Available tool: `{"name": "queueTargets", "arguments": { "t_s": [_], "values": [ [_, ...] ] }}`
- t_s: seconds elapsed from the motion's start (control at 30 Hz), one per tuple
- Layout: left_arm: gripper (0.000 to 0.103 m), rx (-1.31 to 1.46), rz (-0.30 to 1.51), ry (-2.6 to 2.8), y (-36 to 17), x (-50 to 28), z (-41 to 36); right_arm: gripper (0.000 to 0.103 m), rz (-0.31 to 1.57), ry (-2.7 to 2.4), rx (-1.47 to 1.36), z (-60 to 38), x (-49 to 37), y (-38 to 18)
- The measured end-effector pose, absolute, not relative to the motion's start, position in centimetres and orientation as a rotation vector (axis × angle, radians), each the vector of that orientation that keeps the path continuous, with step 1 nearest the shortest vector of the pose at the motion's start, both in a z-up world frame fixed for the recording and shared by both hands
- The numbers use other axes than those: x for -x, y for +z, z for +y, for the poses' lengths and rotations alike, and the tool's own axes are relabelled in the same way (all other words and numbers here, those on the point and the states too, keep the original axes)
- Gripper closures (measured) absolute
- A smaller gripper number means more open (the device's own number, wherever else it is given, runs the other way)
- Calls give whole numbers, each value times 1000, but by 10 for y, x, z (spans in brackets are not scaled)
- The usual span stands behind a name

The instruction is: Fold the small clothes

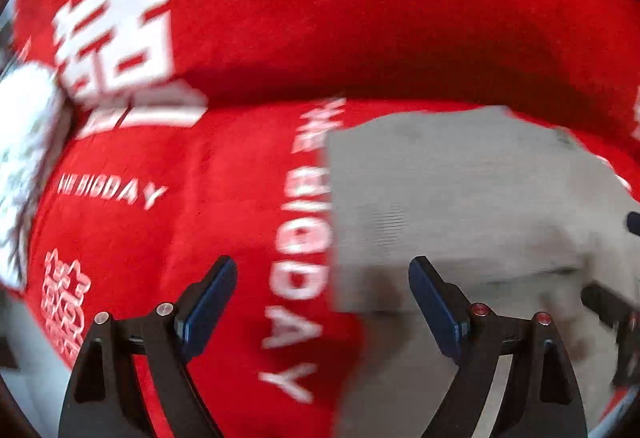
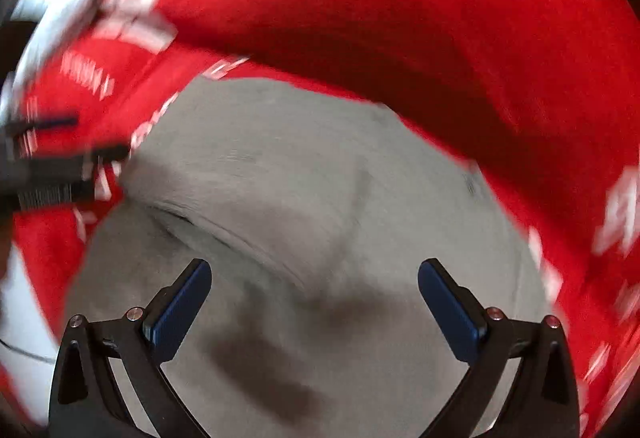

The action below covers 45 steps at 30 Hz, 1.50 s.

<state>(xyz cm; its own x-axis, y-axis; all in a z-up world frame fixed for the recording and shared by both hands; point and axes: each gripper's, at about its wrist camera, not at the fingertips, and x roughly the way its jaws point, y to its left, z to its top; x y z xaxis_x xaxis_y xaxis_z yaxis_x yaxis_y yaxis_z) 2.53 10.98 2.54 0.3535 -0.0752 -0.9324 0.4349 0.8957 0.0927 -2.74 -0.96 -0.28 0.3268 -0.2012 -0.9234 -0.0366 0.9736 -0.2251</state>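
Note:
A light grey garment lies folded on a red cloth with white lettering. My left gripper is open and empty, hovering over the garment's left edge. My right gripper is open and empty above the middle of the grey garment, where a fold ridge runs across it. The right gripper's black fingers show at the right edge of the left wrist view. The left gripper shows blurred at the left of the right wrist view. Both views are motion-blurred.
The red cloth covers the surface and rises in a thick fold behind the garment. A white patterned object sits at the far left. Pale surface shows at the cloth's lower left edge.

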Motion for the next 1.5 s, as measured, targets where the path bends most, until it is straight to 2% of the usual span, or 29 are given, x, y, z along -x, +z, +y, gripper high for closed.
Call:
{"name": "queueTargets", "arguments": {
  "t_s": [0.07, 0.1, 0.17, 0.2, 0.33, 0.47, 0.57, 0.6, 0.63, 0.73, 0.93, 0.97, 1.0, 1.03, 1.07, 1.1, 1.27, 1.4, 1.5],
  "values": [
    [15, -310, 1207, -318, 13, -38, 124, 3, 1235, -120, 383, 11, 15, -20],
    [15, -307, 1219, -318, 8, -41, 123, 11, 1235, -139, 453, 16, 10, -28],
    [15, -318, 1241, -318, -4, -46, 126, 56, 1242, -161, 457, 9, 1, -30],
    [15, -329, 1253, -314, -13, -46, 124, 98, 1239, -153, 366, -4, 0, -23],
    [15, -303, 1260, -312, -20, -45, 120, 98, 1102, -227, -286, -97, 27, 10],
    [15, -318, 1261, -322, -20, -47, 114, 94, 999, -370, -908, -187, 90, -20],
    [15, -324, 1277, -341, -19, -53, 110, 79, 952, -424, -1191, -215, 138, -53],
    [15, -320, 1282, -347, -19, -58, 110, 59, 938, -436, -1233, -219, 149, -58],
    [15, -306, 1285, -361, -17, -63, 108, 47, 892, -423, -1278, -222, 158, -59],
    [15, -267, 1294, -388, -16, -83, 101, 40, 851, -430, -1332, -227, 169, -58],
    [15, -235, 1420, -422, -41, -116, 77, 40, 819, -478, -1412, -243, 176, -61],
    [22, -232, 1421, -429, -41, -118, 73, 42, 846, -485, -1401, -244, 171, -61],
    [35, -224, 1419, -447, -39, -119, 70, 59, 872, -488, -1376, -242, 165, -61],
    [46, -221, 1414, -468, -37, -119, 67, 97, 904, -479, -1342, -242, 157, -59],
    [79, -208, 1410, -515, -34, -118, 63, 95, 936, -466, -1302, -239, 150, -55],
    [90, -213, 1403, -535, -30, -118, 60, 95, 936, -452, -1276, -240, 153, -46],
    [92, -339, 1347, -573, -27, -120, 63, 95, 1023, -463, -1017, -231, 147, -30],
    [92, -284, 1354, -529, -31, -132, 68, 95, 1052, -490, -1021, -240, 158, -50],
    [92, -278, 1342, -494, -30, -137, 69, 95, 1057, -509, -1032, -239, 168, -45]
  ]
}}
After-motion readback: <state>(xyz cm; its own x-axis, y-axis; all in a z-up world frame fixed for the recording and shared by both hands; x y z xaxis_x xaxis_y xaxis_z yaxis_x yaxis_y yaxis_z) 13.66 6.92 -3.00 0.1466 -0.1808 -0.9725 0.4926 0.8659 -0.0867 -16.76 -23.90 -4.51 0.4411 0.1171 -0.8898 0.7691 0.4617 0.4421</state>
